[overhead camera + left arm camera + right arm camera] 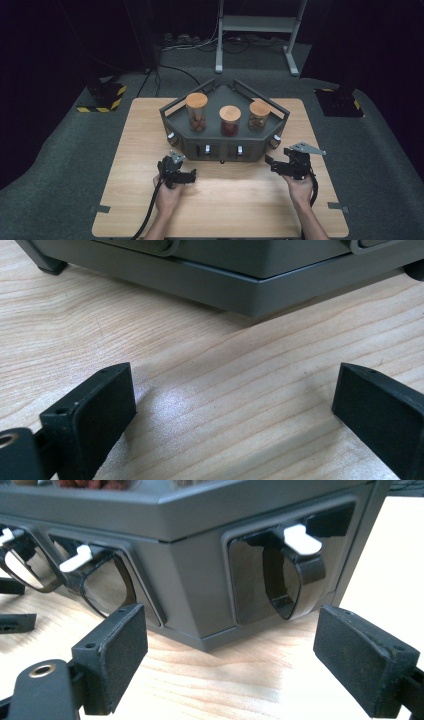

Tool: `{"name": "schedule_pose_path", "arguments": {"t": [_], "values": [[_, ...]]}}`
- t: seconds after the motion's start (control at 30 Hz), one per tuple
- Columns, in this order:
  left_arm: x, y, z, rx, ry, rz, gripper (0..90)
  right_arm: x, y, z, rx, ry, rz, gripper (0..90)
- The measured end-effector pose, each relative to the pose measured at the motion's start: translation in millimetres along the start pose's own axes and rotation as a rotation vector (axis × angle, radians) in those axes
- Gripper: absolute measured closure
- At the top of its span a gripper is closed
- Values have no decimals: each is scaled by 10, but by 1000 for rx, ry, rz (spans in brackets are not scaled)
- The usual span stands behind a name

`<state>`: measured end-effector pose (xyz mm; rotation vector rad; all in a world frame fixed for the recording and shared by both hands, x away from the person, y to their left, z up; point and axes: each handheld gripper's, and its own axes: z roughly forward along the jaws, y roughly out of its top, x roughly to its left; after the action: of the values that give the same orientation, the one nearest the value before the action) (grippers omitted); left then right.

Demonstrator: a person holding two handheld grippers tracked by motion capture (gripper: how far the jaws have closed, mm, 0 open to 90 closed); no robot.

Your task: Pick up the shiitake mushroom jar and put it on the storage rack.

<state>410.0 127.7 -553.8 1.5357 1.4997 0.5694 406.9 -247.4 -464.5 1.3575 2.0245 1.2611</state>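
Note:
A dark grey angular tray (220, 144) stands on the far middle of the wooden table (220, 200). It holds three glass jars with wooden lids: a left jar (196, 112) of brown lumps, a middle jar (230, 121) with red contents and a right jar (259, 116). My left gripper (178, 169) (232, 390) is open just in front of the tray's base (250, 287), low over the wood. To the tray's front right corner my right gripper (277, 159) (230, 630) is open, facing a dark latch with a white tab (295, 565). Nothing sits between either pair of jaws.
Similar white-tabbed latches (207, 149) line the tray's front wall. Bare wood lies between the hands and the near table edge. Beyond the table are grey carpet, a metal frame (255, 25), floor cables and yellow-black striped bases (102, 97).

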Motion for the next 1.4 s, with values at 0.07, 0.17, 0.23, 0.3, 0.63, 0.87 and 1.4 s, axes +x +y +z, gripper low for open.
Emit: {"name": "schedule_pose_path", "arguments": {"t": [0.07,0.17,0.23,0.3,0.63,0.87,1.4], "values": [[-1,0,0,0,0,-1,35,11,-22,19,6,-1,-5,137],[0,0,0,0,0,0,35,19,-44,39,8,1,-6,137],[-1,0,0,0,0,-1,35,27,-61,58,16,2,-8,136],[1,0,-1,1,0,2,35,37,-74,70,22,0,-13,137],[0,0,0,0,0,0,35,47,-161,116,38,-9,-7,137],[3,1,-2,2,1,5,35,55,-222,158,52,-15,0,139],[-1,0,0,0,1,-2,35,113,-336,261,87,-29,-7,141]]}}
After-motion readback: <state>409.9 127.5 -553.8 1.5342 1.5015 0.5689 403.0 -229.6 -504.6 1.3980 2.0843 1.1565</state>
